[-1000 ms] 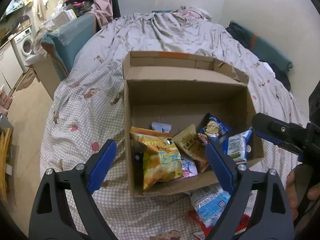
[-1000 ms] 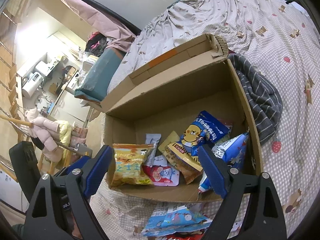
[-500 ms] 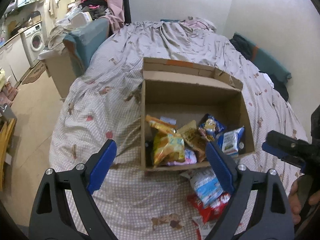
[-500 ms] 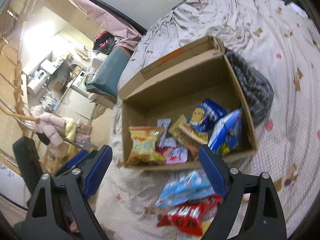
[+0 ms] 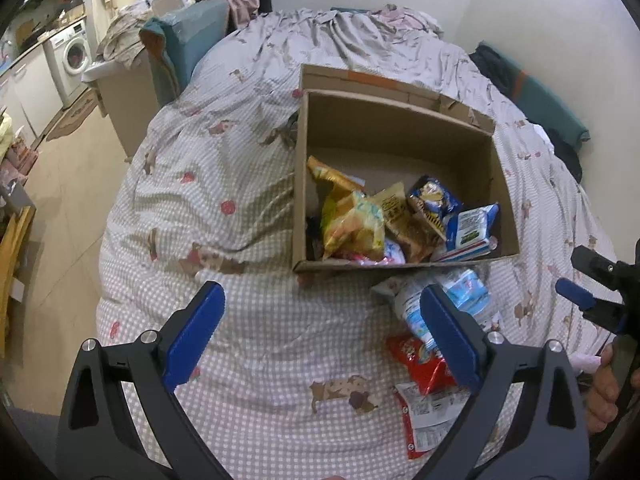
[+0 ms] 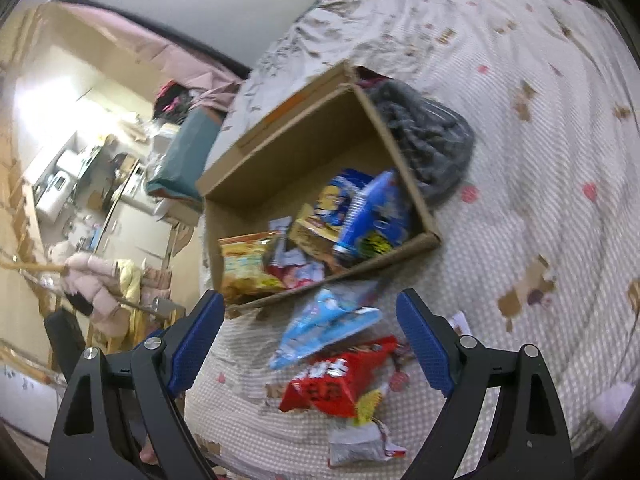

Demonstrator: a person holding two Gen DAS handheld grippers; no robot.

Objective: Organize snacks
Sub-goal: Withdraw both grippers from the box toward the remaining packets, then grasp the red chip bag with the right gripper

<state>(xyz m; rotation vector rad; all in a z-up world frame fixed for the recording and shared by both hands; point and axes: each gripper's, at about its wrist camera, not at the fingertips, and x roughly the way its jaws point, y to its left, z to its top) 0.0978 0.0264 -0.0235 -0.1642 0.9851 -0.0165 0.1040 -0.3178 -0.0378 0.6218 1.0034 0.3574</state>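
An open cardboard box (image 5: 400, 128) sits on the checked bedspread (image 5: 248, 280) and holds several snack bags, among them a yellow chip bag (image 5: 352, 224) and a blue bag (image 5: 434, 196). In front of the box lie a light blue packet (image 5: 460, 296), a red packet (image 5: 412, 360) and a white wrapper (image 5: 424, 412). My left gripper (image 5: 320, 308) hovers over bare bedspread, its jaws opening with nothing between them. My right gripper (image 6: 310, 308) stands open above the light blue packet (image 6: 324, 328) and red packet (image 6: 340, 380), touching neither. The box (image 6: 312, 148) lies beyond.
A dark striped cloth (image 6: 432, 148) lies against the box's right side. The bed's left edge drops to the floor (image 5: 60, 184), with a teal cushion (image 5: 188, 44) and a washing machine (image 5: 74, 56) beyond. A person's hand (image 5: 604, 392) holds the right gripper (image 5: 568, 270).
Both grippers have drawn back from the box, which now looks smaller and farther. The loose packets on the bed have come into view. The left jaws stand a little wider.
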